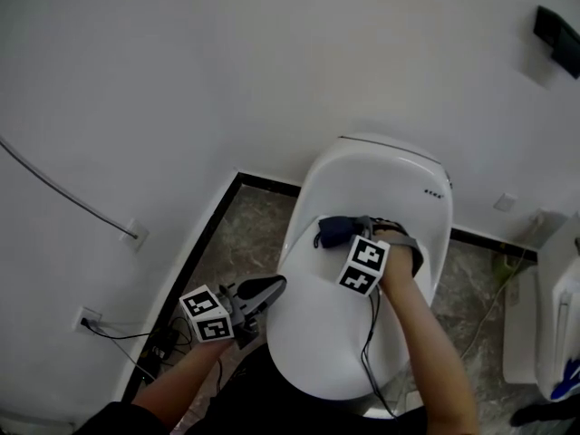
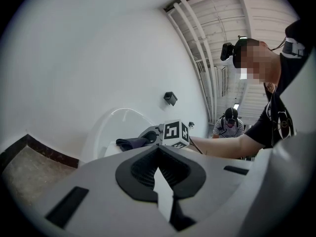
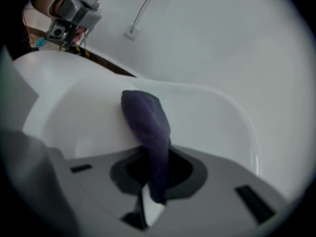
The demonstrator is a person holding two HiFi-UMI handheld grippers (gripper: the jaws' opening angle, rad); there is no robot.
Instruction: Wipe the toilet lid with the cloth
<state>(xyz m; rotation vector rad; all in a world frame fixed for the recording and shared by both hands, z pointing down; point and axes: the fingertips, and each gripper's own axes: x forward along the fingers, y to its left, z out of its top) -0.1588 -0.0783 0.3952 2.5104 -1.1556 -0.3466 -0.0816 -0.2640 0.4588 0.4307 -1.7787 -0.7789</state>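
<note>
Nearest, at seven o'clock, the left gripper (image 1: 272, 285) hangs beside the rim, jaws together on nothing, likely kept clear. At centre the right gripper (image 1: 361, 227) pinches a dark blue cloth (image 1: 333, 232), laying it on the glossy white oval toilet lid (image 1: 331, 333) for wiping.

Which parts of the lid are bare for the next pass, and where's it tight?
Bare: the back of the toilet lid, between the cloth and the rear buttons, and the near end, this side of the right gripper. Crowded: mid-lid, with cloth, gripper and dangling cable.
</note>
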